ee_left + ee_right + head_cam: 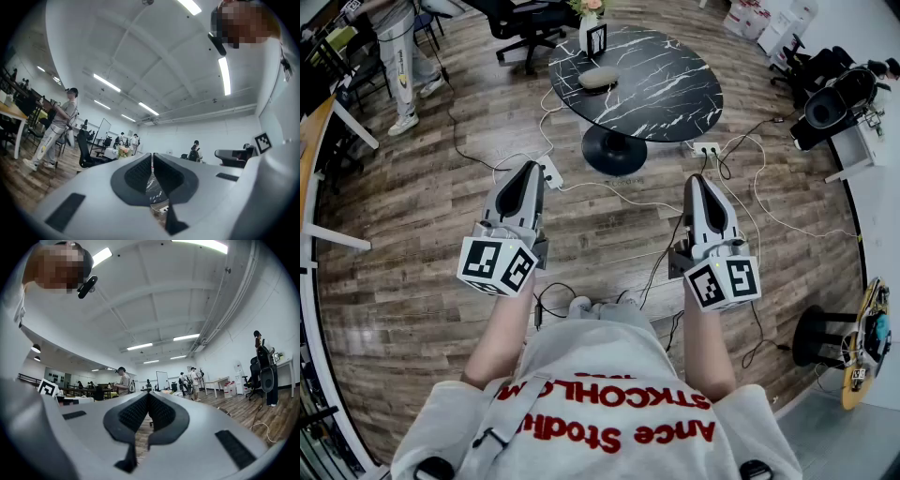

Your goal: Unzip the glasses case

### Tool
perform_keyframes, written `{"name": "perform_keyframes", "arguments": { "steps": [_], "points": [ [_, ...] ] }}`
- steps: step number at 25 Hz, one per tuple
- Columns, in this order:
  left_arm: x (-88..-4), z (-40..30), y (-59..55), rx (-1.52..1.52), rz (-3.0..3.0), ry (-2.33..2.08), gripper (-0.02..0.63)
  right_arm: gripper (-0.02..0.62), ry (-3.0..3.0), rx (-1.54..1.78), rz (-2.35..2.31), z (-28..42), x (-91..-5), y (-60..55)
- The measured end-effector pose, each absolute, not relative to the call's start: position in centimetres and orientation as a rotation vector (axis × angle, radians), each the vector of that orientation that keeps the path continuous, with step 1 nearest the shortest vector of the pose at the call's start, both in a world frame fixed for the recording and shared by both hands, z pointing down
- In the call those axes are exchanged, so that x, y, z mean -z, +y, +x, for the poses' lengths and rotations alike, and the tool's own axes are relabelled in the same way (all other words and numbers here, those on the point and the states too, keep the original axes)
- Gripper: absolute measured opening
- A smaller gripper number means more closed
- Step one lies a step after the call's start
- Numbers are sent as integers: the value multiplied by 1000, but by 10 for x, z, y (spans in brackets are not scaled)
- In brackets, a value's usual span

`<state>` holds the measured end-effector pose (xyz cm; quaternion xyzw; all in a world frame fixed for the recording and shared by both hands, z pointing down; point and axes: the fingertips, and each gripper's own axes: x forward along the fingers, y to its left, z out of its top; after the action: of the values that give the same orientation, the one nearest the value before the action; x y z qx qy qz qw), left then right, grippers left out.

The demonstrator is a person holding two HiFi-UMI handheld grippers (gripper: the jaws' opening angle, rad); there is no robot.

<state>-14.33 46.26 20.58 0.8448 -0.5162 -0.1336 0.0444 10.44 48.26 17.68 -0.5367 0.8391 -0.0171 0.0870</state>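
The glasses case (598, 78), a grey oval, lies on the far left part of a round black marble table (666, 94) in the head view. My left gripper (532, 167) and right gripper (697, 180) are held side by side over the wooden floor, well short of the table and pointing toward it. Neither touches the case. In the left gripper view the left gripper (152, 157) has its jaws pressed together with nothing between them. The right gripper (148, 395) looks the same in its own view, shut and empty. The case does not show in either gripper view.
A vase of flowers (589, 28) and a small picture frame (597, 40) stand behind the case. Cables and power strips (551, 172) (705, 148) lie on the floor near the table's base (614, 150). Office chairs (520, 19) stand beyond, a person (398, 56) stands far left, and a black chair (830, 103) sits right.
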Motion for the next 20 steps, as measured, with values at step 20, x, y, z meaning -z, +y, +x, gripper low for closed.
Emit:
{"name": "perform_keyframes", "arguments": {
  "steps": [20],
  "points": [
    [-224,-157,445,376,2525,-1588,11,14,2513,112,-1555,101,-198,464]
  ]
}}
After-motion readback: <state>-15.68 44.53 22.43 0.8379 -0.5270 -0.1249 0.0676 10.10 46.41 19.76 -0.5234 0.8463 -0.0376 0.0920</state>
